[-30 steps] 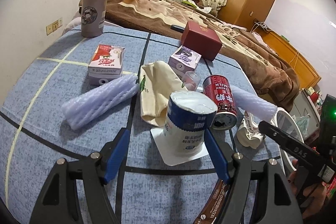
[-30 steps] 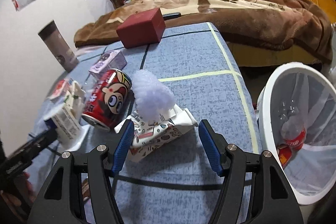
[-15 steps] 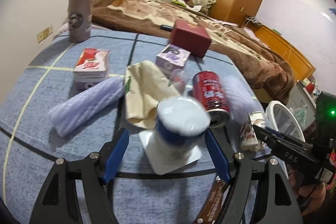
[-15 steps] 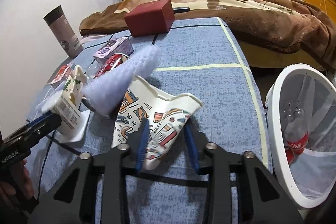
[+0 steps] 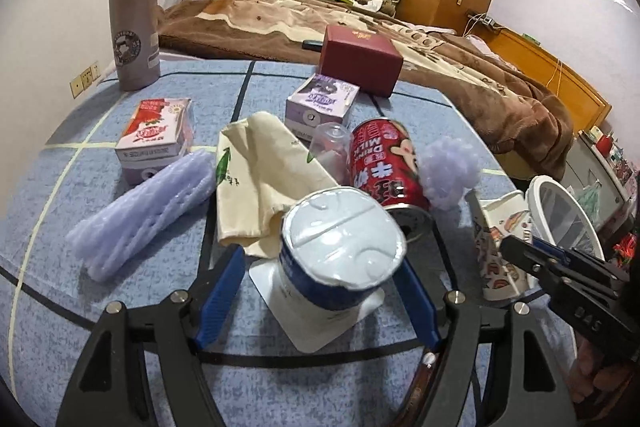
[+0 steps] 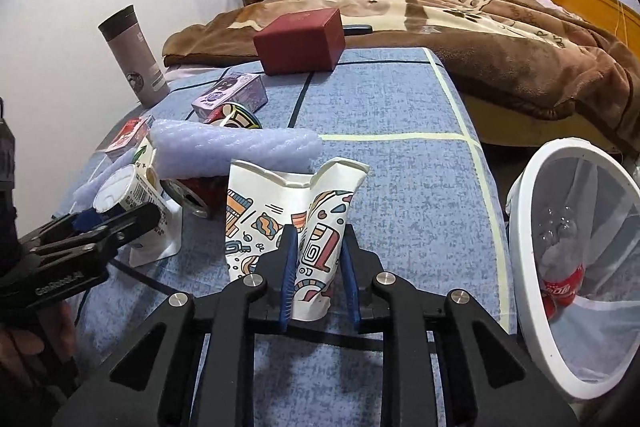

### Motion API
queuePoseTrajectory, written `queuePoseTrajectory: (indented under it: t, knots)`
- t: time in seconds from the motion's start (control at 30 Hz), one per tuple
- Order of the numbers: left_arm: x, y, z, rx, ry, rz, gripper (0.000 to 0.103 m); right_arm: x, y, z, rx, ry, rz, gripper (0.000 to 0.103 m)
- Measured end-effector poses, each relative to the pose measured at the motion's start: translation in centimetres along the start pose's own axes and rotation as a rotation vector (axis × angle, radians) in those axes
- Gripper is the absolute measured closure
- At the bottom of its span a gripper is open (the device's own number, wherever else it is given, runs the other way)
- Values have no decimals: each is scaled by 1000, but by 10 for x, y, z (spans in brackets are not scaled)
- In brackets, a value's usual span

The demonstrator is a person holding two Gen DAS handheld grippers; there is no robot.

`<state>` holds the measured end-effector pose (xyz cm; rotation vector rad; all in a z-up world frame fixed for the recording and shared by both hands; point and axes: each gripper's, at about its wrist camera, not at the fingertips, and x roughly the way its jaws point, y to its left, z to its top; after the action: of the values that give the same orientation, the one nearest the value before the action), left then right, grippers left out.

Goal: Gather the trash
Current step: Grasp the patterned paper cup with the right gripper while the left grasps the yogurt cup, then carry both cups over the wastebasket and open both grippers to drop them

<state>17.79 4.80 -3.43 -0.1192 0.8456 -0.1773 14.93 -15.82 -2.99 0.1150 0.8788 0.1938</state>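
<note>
On the blue tablecloth (image 6: pixel 400 131) my right gripper (image 6: pixel 318 239) is closing on a crumpled patterned paper cup (image 6: pixel 280 211), and both blue pads press its lower part. The same cup (image 5: pixel 496 239) shows at the right of the left wrist view, with the right gripper (image 5: pixel 516 247) on it. My left gripper (image 5: pixel 320 263) stands open around a blue-and-white yoghurt cup (image 5: pixel 340 247) with a foil lid. The right pad is close to the cup and the left pad stands apart from it. A white bin (image 6: pixel 520 227) holding a plastic bottle stands past the table's right edge.
A red milk can (image 5: pixel 380 163) lies behind the yoghurt cup, beside two lilac foam nets (image 5: pixel 140 215) (image 5: pixel 448 175) and a beige wrapper (image 5: pixel 260 179). Farther back are two drink cartons (image 5: pixel 156 135) (image 5: pixel 320 99), a red box (image 5: pixel 360 59) and a grey flask (image 5: pixel 134 15). A bed lies beyond.
My right gripper closed from wide open onto the paper cup, which now stands tilted up between the pads. The foam net shifted behind it. My left gripper moved closer around the yoghurt cup.
</note>
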Motion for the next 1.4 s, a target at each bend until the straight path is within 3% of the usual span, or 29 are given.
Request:
queuePoseTrajectory:
  t: [0.1,0.3,1.4]
  knots:
    - [-1,0,0,-3,-11,1,28,0,0,0,7,0,2,82]
    - [-4,-1,-3,5,-12,-17,46,-2,-1,-1,4,-6,-1,82]
    - [-49,-18,-14,51,-61,7,47,-24,-12,-11,26,-49,-9,86]
